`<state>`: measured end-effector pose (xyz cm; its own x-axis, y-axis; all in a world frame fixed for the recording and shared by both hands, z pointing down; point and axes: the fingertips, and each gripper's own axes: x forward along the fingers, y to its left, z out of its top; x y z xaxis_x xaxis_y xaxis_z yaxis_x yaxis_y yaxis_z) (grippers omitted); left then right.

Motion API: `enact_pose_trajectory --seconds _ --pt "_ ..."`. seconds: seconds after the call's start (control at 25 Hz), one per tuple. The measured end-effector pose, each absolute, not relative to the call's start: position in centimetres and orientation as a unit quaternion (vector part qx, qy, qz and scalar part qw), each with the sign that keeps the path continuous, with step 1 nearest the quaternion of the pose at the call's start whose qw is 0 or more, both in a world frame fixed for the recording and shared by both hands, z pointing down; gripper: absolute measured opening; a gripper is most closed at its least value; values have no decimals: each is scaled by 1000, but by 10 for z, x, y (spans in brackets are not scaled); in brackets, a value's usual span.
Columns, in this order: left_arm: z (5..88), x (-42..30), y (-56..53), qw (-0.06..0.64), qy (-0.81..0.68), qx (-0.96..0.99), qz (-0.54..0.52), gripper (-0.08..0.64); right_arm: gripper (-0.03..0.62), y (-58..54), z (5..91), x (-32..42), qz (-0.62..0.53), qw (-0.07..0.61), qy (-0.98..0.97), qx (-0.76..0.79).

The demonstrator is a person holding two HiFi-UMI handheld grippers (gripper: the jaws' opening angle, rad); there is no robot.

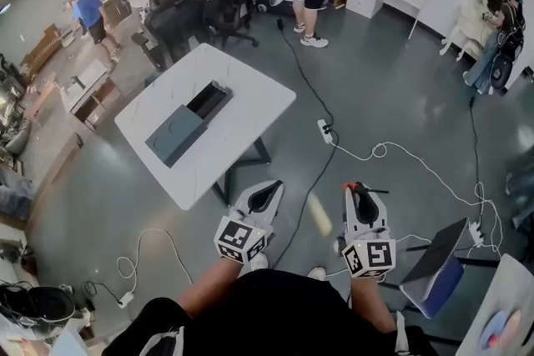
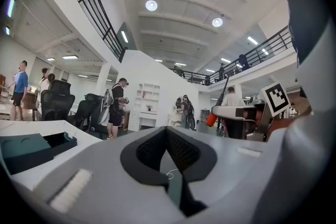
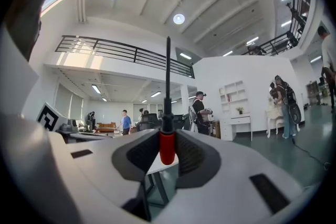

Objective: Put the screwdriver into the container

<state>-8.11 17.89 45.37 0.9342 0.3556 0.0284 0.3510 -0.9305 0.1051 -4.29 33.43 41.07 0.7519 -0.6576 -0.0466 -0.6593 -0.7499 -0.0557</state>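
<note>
— As things stand, where's the screwdriver (image 3: 167,145)?
— Clenched by its red handle between the fingers (image 3: 137,153) of the right gripper (image 1: 364,194), well apart from the dark grey container (image 1: 188,122) on the white desk (image 1: 250,100).
— And the left gripper (image 1: 267,192)?
— Fingers pressed together on nothing.

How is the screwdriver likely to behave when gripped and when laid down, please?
Probably stiff: the screwdriver has a straight, thin metal shaft standing upright. Its round red handle, clamped between the pads, may pivot if bumped. Laid flat, it would likely roll until the walls of the container stop it.
</note>
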Motion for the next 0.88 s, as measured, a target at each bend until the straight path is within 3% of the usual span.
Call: enact_pose_trajectory --seconds 0.88 --pt "474 -89 71 56 183 981 30 9 95 223 424 -50 7 1 352 -936"
